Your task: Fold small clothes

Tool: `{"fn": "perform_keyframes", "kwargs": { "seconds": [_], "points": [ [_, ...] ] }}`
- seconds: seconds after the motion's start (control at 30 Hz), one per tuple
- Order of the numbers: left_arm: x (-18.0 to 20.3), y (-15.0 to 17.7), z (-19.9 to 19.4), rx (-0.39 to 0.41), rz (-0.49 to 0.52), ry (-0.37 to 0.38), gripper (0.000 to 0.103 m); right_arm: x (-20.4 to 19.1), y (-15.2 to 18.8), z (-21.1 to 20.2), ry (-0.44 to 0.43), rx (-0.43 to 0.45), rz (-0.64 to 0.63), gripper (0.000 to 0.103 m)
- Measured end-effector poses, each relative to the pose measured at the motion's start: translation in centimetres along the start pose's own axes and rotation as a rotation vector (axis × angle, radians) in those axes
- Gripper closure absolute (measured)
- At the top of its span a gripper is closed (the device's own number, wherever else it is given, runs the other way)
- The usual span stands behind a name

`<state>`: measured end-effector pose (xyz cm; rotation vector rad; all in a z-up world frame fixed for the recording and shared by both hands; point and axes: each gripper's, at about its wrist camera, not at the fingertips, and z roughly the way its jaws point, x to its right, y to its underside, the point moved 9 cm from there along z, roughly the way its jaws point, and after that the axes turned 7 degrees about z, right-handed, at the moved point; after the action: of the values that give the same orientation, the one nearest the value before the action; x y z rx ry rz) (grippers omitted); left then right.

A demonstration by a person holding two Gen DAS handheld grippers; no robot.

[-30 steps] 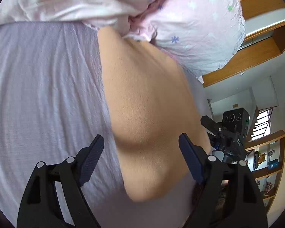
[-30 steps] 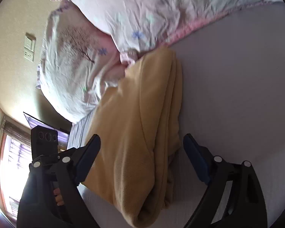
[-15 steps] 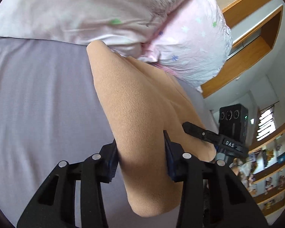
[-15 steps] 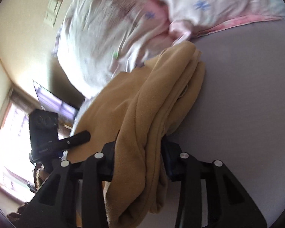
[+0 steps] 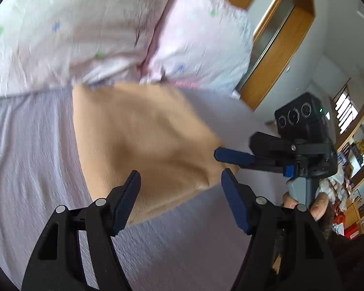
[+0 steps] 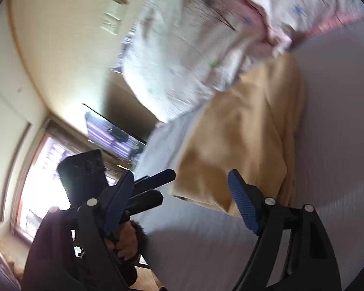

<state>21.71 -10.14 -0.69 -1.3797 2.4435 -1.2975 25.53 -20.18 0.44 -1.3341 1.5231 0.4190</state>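
Lying flat on the pale lilac ribbed bedsheet (image 5: 31, 145), the folded tan fleece garment (image 5: 143, 140) is the landmark for everything you hold. Its far edge touches the pink-and-white floral pillows (image 5: 89, 36), which sit just beyond it against the cream wall (image 6: 60, 48).

Your left gripper (image 5: 180, 198) hovers over the near edge of the garment with its blue-padded fingers (image 5: 126, 201) spread wide, clamping nothing; the near corner of the fleece shows between them. Whether the pads brush the cloth you cannot tell, as the view is blurred.

Your right gripper (image 6: 179, 201) sits at the garment's near end, likewise spread apart and gripping nothing, with the near hem of the fleece (image 6: 242, 145) visible between its pads. In the left wrist view this gripper (image 5: 233, 156) comes in from the right of the garment, its blue finger tip at the fleece's right corner.

Beyond the garment, to the right, a wooden-framed cabinet (image 5: 274, 55) stands past the pillows. To the garment's left in the right wrist view, a bright window (image 6: 38, 181) glows.
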Motion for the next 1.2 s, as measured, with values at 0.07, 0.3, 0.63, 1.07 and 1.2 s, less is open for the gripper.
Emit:
{"fn": "perform_keyframes", "kwargs": {
  "seconds": [0.07,0.3,0.63,1.07,1.2],
  "points": [
    [-0.2,1.3,1.1,-0.058,0.004,-0.035,0.034,2.4,0.6,0.4,0.077,-0.007,0.061,0.029],
    [-0.2,3.2,-1.9,-0.025,-0.002,-0.078,0.026,0.6,2.6,-2.6,0.176,0.081,-0.07,0.007],
    [-3.5,5.6,-1.9,-0.094,-0.03,-0.424,0.006,4.4,6.6,-2.9,0.716,0.105,-0.263,0.002],
    [-4.3,6.7,0.1,-0.176,0.02,-0.531,0.002,5.4,8.3,-0.3,0.885,0.051,-0.339,0.002],
    [-4.3,6.7,0.0,-0.177,0.026,-0.53,0.001,5.4,8.3,-0.4,0.887,0.049,-0.334,0.002]
  ]
}}
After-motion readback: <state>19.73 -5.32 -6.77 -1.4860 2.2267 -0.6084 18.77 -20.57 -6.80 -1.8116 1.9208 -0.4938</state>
